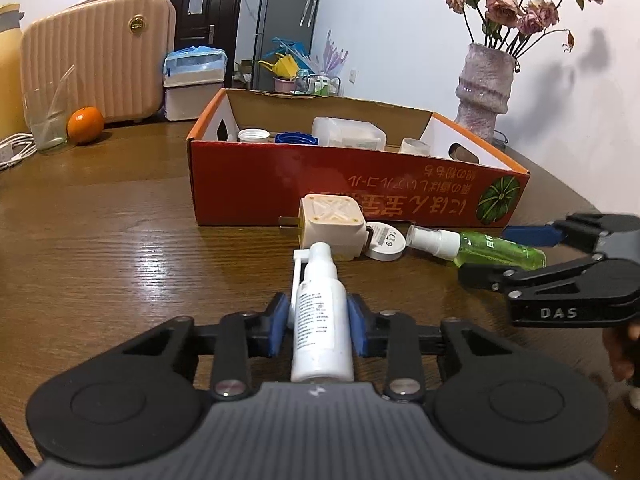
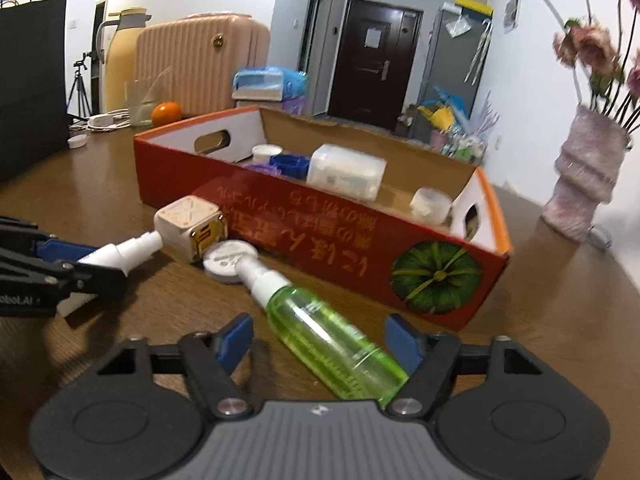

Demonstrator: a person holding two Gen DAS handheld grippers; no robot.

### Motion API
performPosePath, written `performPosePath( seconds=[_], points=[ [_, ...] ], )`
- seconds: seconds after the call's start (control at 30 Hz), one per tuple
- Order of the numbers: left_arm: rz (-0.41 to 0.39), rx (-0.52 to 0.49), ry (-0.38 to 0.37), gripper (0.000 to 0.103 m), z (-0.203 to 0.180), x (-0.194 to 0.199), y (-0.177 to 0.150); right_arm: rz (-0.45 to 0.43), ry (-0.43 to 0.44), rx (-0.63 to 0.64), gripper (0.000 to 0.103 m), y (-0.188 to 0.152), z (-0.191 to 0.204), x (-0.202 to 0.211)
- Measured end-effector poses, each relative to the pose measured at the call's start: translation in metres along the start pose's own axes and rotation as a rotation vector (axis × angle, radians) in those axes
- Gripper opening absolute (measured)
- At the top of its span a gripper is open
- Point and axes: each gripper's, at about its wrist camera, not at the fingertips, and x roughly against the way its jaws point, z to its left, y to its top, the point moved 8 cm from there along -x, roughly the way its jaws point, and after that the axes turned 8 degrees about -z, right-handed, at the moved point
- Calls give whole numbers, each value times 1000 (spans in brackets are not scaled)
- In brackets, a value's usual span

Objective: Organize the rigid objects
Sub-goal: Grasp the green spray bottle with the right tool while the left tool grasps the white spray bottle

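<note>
My left gripper [image 1: 319,322] is shut on a white spray bottle [image 1: 320,320], its nozzle pointing at a cream plug adapter [image 1: 334,222]; the bottle also shows in the right wrist view [image 2: 120,254]. My right gripper [image 2: 320,340] is open around a green spray bottle [image 2: 332,340] that lies on the table, the pads apart from it; the bottle also shows in the left wrist view [image 1: 492,248]. A white round disc [image 2: 230,260] lies between the adapter [image 2: 188,222] and the green bottle. Behind them stands a red cardboard box [image 2: 320,224] holding lids and a clear plastic container [image 2: 346,172].
A pink vase [image 2: 584,180] of dried roses stands right of the box. An orange [image 1: 85,125], a glass [image 1: 48,120], white cables and a pink suitcase [image 1: 100,56] are at the table's far left. The wooden table [image 1: 120,220] stretches left of the grippers.
</note>
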Motion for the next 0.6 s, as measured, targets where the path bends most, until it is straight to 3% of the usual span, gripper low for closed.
performPosePath(
  seconds=[0.07,0.1,0.13,0.33,0.6],
  points=[
    [-2,9,4,33,2,4,-1,7,-16,-4,55,-3,-1,3],
    [-2,11,4,33,2,5,-2,12,-12,-12,41,-4,-1,6],
    [-2,12,5,33,1,6,-3,14,8,-37,38,-6,-2,10],
    [-3,-13,12,32,-3,7,-4,15,91,-142,34,-9,3,4],
    [-78,-33,60,32,-3,55,-5,10,44,-247,30,-14,15,26]
  ],
)
